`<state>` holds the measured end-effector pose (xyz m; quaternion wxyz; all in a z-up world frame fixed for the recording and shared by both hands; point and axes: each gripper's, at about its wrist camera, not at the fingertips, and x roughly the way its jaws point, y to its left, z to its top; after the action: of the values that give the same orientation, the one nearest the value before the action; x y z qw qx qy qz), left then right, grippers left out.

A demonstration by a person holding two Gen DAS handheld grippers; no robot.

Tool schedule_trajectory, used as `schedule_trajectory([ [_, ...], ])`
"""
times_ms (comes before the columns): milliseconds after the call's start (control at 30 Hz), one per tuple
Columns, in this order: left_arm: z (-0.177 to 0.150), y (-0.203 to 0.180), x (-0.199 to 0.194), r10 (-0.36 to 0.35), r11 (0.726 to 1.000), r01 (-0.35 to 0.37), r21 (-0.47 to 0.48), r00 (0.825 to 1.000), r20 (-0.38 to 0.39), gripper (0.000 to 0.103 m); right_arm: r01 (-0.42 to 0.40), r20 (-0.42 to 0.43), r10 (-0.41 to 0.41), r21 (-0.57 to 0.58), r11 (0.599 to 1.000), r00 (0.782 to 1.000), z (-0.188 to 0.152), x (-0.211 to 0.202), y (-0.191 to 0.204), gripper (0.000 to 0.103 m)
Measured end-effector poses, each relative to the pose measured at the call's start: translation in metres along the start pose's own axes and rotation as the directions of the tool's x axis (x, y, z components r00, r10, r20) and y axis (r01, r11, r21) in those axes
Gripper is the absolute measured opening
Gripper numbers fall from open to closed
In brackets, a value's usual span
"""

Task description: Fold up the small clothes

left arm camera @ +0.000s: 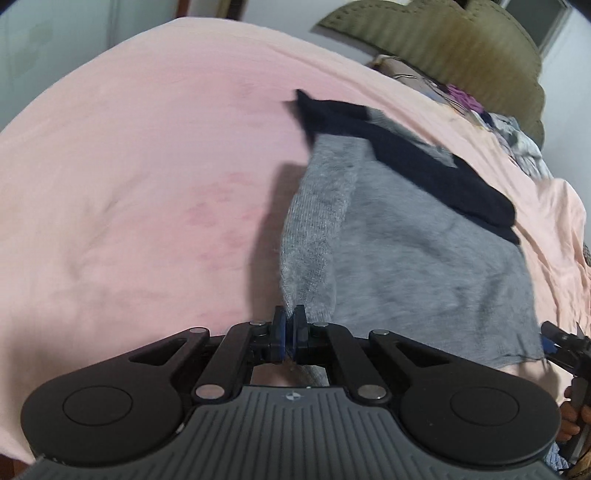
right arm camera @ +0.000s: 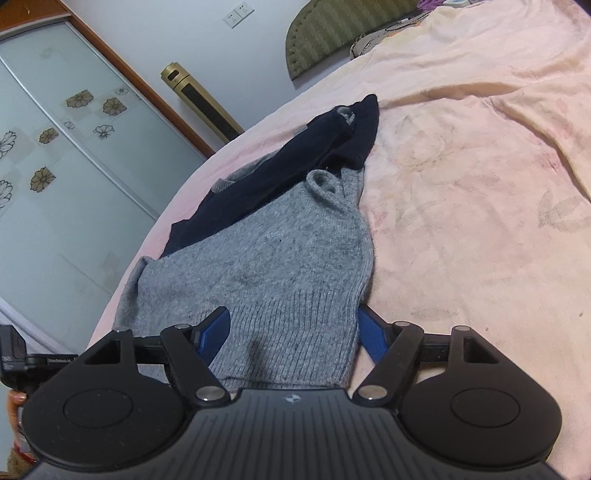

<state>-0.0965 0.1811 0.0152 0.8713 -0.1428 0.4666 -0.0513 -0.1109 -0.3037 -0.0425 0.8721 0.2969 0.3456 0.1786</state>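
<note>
Sweater (left arm camera: 399, 236) hem: left gripper (left arm camera: 289, 325) clamped on near corner, right gripper (right arm camera: 291, 332) wide astride; next, close right, lift together.

A home bedroom: a bed under a pink sheet (right arm camera: 461, 166), an olive padded headboard (left arm camera: 443, 44), a sliding wardrobe door (right arm camera: 55, 147) with flower prints, wall sockets (right arm camera: 238, 13).

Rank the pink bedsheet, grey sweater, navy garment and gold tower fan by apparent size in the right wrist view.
1. Pink bedsheet
2. Grey sweater, enlarged by nearness
3. Navy garment
4. Gold tower fan, farther away, so true size unsure
</note>
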Motion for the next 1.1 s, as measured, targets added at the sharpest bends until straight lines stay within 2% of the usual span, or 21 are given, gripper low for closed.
schedule_trajectory([
  [100,-0.002,0.014,0.007,-0.093,0.994,0.091,-0.056,0.995,-0.022,0.004,-0.042,-0.006,0.042,0.042,0.998,0.999,0.000,-0.004,-0.008,0.074],
  [133,-0.002,0.018,0.008,-0.123,0.990,0.121,-0.074,0.992,-0.019,0.009,-0.058,-0.007,0.059,0.061,0.996,0.998,-0.001,-0.005,-0.012,0.074],
  [167,-0.002,0.024,0.008,-0.153,0.984,0.151,-0.097,0.988,-0.014,0.024,-0.069,-0.007,0.070,0.075,0.995,0.998,-0.001,-0.007,-0.015,0.073],
  [200,-0.003,0.028,0.009,-0.198,0.973,0.196,-0.122,0.980,-0.006,0.034,-0.080,-0.007,0.081,0.087,0.993,0.997,-0.001,-0.008,-0.018,0.073],
  [233,-0.004,0.032,0.009,-0.249,0.958,0.247,-0.147,0.968,0.003,0.058,-0.087,-0.009,0.088,0.091,0.992,0.996,-0.002,-0.009,-0.019,0.073],
  [267,-0.007,0.034,0.010,-0.294,0.942,0.292,-0.168,0.956,0.015,0.076,-0.086,-0.011,0.087,0.085,0.993,0.996,-0.002,-0.008,-0.018,0.073],
  [300,-0.009,0.034,0.010,-0.317,0.931,0.317,-0.182,0.948,0.029,0.080,-0.084,-0.013,0.085,0.074,0.994,0.996,-0.002,-0.007,-0.017,0.073],
  [333,-0.011,0.032,0.009,-0.316,0.931,0.317,-0.179,0.948,0.037,0.082,-0.083,-0.017,0.084,0.061,0.995,0.996,-0.003,-0.004,-0.014,0.073],
  [367,-0.013,0.027,0.009,-0.299,0.940,0.302,-0.158,0.953,0.040,0.079,-0.083,-0.017,0.084,0.048,0.995,0.996,-0.003,-0.001,-0.010,0.072],
  [433,-0.017,0.014,0.011,-0.254,0.960,0.258,-0.110,0.966,0.042,0.074,-0.081,-0.021,0.082,0.038,0.996,0.996,-0.002,0.008,-0.005,0.059],
  [500,-0.019,0.003,0.011,-0.214,0.974,0.217,-0.062,0.975,0.059,0.065,-0.076,-0.027,0.078,0.045,0.996,0.997,-0.001,0.021,-0.004,0.037],
  [533,-0.020,-0.001,0.012,-0.202,0.978,0.205,-0.044,0.977,0.069,0.059,-0.079,-0.025,0.081,0.049,0.996,0.996,-0.001,0.027,-0.003,0.034],
  [567,-0.020,-0.003,0.014,-0.197,0.979,0.200,-0.034,0.978,0.074,0.048,-0.085,-0.026,0.086,0.057,0.995,0.996,0.000,0.032,-0.003,0.029],
  [600,-0.019,-0.005,0.018,-0.192,0.980,0.194,-0.033,0.979,0.062,0.040,-0.083,-0.024,0.084,0.060,0.995,0.996,0.000,0.035,-0.001,0.021],
  [633,-0.021,-0.004,0.018,-0.174,0.984,0.176,-0.024,0.983,0.064,0.023,-0.068,-0.031,0.069,0.050,0.996,0.997,0.001,0.038,0.002,0.014],
  [667,-0.022,-0.007,0.016,-0.161,0.987,0.161,-0.007,0.985,0.060,0.006,-0.044,-0.034,0.045,0.032,0.999,0.998,0.000,0.039,0.006,0.012],
  [767,-0.022,-0.007,0.003,-0.180,0.984,0.179,0.017,0.980,0.080,0.005,-0.067,-0.003,0.067,0.008,0.998,0.998,-0.001,0.025,0.016,0.010],
  [833,-0.019,-0.003,-0.014,-0.232,0.972,0.228,0.051,0.965,0.122,0.005,-0.103,0.036,0.104,-0.021,0.994,0.994,0.002,0.005,0.024,0.010],
  [900,-0.017,0.000,-0.039,-0.288,0.957,0.276,0.091,0.941,0.177,0.005,-0.136,0.070,0.141,-0.073,0.988,0.988,0.004,-0.020,0.037,0.010],
  [1033,-0.016,0.007,-0.095,-0.401,0.914,0.362,0.184,0.873,0.276,0.005,-0.199,0.105,0.226,-0.220,0.955,0.968,0.005,-0.067,0.070,0.010],
  [1100,-0.021,0.007,-0.116,-0.451,0.889,0.396,0.229,0.840,0.300,0.005,-0.256,0.110,0.297,-0.283,0.924,0.949,0.002,-0.090,0.084,0.010],
])
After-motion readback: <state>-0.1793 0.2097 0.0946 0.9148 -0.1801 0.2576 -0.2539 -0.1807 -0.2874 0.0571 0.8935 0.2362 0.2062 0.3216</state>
